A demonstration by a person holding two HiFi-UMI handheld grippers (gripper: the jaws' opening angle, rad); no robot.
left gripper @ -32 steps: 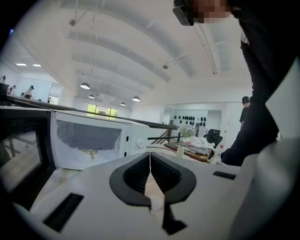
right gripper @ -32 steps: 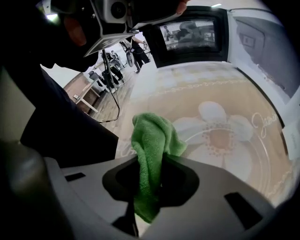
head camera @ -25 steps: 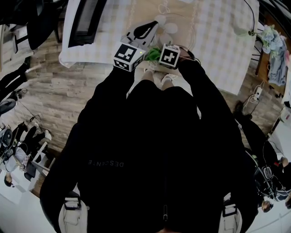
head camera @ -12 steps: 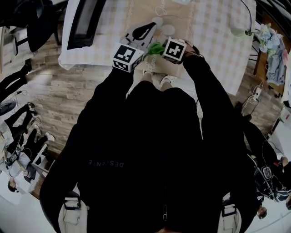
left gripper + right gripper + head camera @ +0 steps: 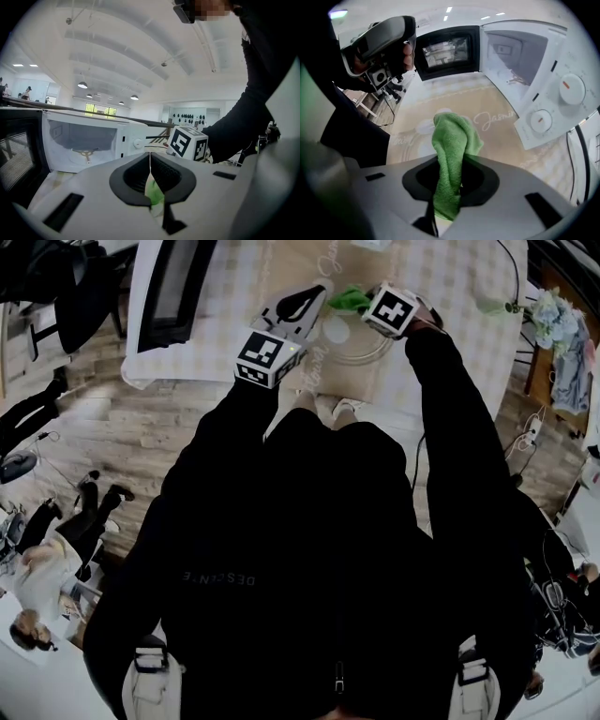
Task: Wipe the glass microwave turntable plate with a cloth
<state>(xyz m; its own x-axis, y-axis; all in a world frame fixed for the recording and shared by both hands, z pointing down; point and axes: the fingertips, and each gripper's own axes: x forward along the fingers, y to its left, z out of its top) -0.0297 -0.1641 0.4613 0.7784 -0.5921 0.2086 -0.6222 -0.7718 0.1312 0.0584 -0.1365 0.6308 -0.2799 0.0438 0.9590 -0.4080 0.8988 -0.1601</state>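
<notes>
Within the right hand-held gripper (image 5: 449,183), a bunched green cloth (image 5: 451,140) stands pinched.

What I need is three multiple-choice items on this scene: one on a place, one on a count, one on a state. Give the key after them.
1. Where is the green cloth?
A) in the tongs of the right gripper
B) on the floor
C) in a bucket

2. How many knobs show on the white microwave?
A) one
B) two
C) four

3. The microwave door is:
A) shut
B) open
C) taken off

Key: 1 A, the cloth is pinched between those tongs; 2 B, one knob sits above the other on the panel; 3 B, the door stands aside and the cavity shows.
</notes>
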